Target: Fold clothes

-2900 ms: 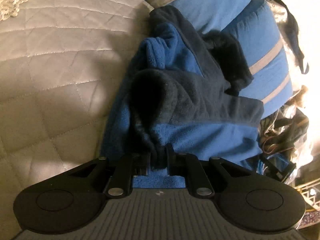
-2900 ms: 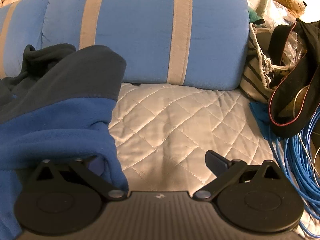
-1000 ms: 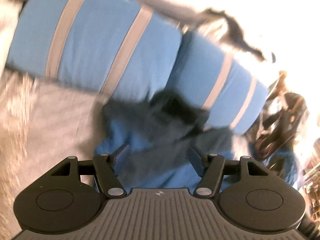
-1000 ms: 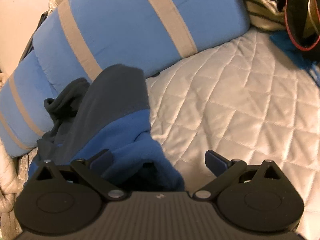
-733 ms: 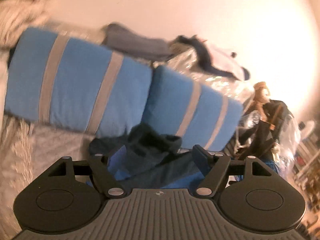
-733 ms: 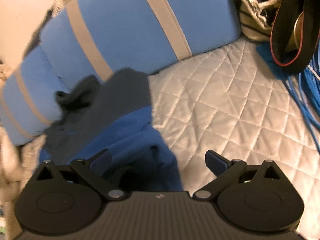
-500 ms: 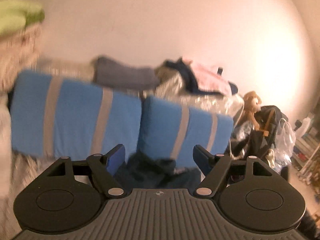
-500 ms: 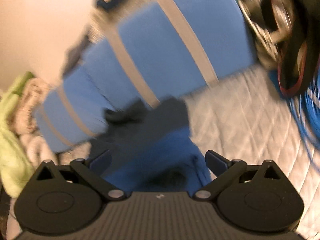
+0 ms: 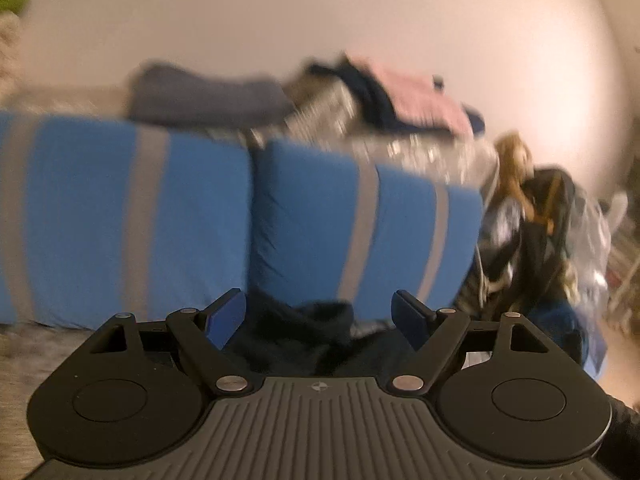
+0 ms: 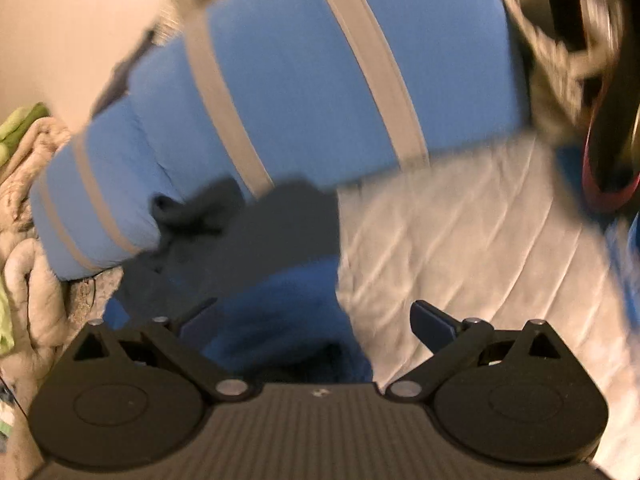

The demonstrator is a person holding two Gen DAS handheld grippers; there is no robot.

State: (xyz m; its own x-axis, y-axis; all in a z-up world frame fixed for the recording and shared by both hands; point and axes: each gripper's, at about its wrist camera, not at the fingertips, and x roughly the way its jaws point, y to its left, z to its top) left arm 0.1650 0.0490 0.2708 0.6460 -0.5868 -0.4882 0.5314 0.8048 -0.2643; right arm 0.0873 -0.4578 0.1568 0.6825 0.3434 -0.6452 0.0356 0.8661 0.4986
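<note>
Both views blurred by motion.

Left tool (image 9: 319, 314): raised and aimed across the bed toward a pale wall, jaws wide and opening, pads touching nothing. Beyond and below the gap, only the dark grey top of the blue-and-dark-grey fleece garment (image 9: 316, 328), lying slack against the foot of two bright blue pillows with grey stripes (image 9: 192, 220). On top of the pillows, a folded dark grey cloth (image 9: 208, 98), a silvery patterned heap (image 9: 340, 116) and a pink-and-navy pile of clothes (image 9: 404, 106). Off to the right, a brown teddy bear (image 9: 514, 160) beside a dark bag or jacket (image 9: 548, 216) and crinkled clear plastic (image 9: 592, 232); details there too smeared to tell.

Right tool (image 10: 316, 326): angled down over the bed, jaws spread wide, gripping nothing. Fleece garment (image 10: 276, 300) heaped on the pale quilted bedspread (image 10: 460, 248), its blue part beneath and between the open fingers; whether the left finger (image 10: 198, 320) touches the cloth cannot be told. Dark grey collar end bunched farther off, touching the lower edge of the striped blue pillows (image 10: 320, 80). Right finger (image 10: 434, 322) over bare quilt. At the left edge, a crumpled beige blanket (image 10: 28, 200) with something green (image 10: 20, 124) on it. At the upper right, a black strap or bag edged in red (image 10: 608, 128) next to a striped cream item (image 10: 552, 52), both near the pillow's end. Blue shape at the far right edge, too blurred to name.
</note>
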